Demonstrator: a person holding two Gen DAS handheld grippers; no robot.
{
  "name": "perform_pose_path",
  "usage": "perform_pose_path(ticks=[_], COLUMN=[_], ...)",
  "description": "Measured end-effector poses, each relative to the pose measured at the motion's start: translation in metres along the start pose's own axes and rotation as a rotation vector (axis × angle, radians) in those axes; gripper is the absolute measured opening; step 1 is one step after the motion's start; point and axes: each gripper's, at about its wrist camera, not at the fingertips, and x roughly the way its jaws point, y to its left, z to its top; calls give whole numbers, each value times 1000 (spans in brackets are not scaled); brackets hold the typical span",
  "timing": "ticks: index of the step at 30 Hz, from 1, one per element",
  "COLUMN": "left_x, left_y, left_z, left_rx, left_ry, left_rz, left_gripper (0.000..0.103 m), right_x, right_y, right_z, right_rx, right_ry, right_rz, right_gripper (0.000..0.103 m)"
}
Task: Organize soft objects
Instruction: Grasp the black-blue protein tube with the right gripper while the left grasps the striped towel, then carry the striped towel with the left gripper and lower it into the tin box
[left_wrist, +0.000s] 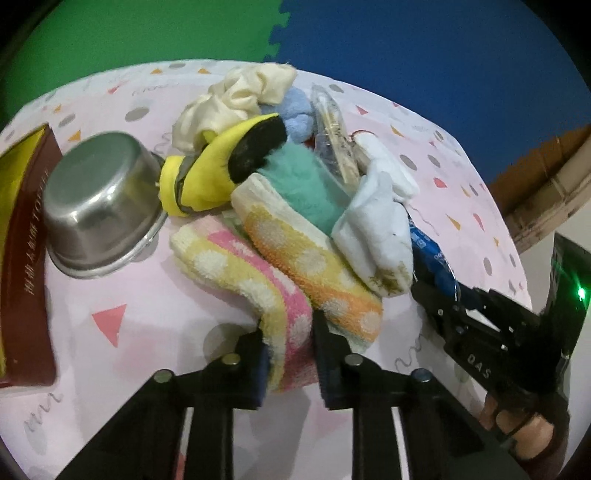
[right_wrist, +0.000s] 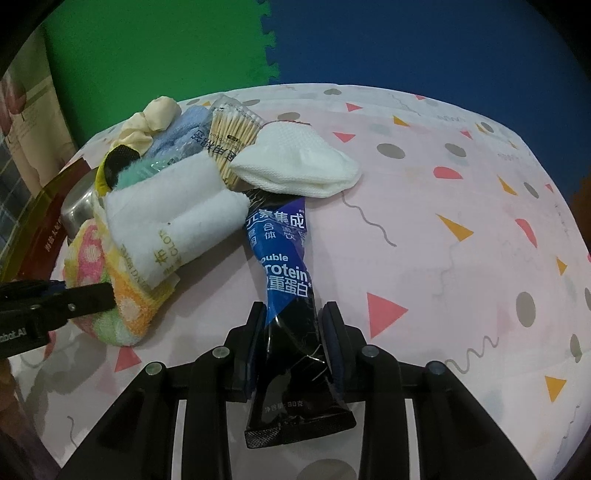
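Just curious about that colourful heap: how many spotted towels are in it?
2. The yellow and pink spotted towel lies at the pile's near edge, gripped by the left tongs. The orange spotted towel lies beside it, under the white cloth. More may hide underneath.

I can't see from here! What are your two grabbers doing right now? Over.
Left gripper jaws shut on striped towel. Right gripper jaws shut on blue protein packet. Packet's far end under white sock. Over.
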Motion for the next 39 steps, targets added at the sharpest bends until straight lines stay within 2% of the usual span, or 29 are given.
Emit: perform_pose_path(ticks=[3, 7, 10, 17, 30, 39], left_x=[-9, -24, -38, -71, -115, -136], left_y=[-5, -6, -5, 3, 27, 72], left_z=[-4, -11, -16, -20, -12, 2], left_rx=[51, 87, 124, 153, 123, 36], left_ry=[-13, -18, -23, -63, -148, -192], left_rz=[34, 30, 62, 80, 143, 232], left_gripper=[16, 15, 15, 15, 15, 15], right_x=[0, 0, 0, 0, 1, 1], right_y=[1, 1, 1, 2, 2, 2], right_z=[0, 0, 0, 0, 0, 0], right_rx=[-4, -6, -6, -9, -19, -18], right_ry=[1, 2, 2, 5, 3, 3], right_rz=[-3, -5, -8, -16, -26, -29], right_gripper=[30, 30, 30, 30, 30, 30])
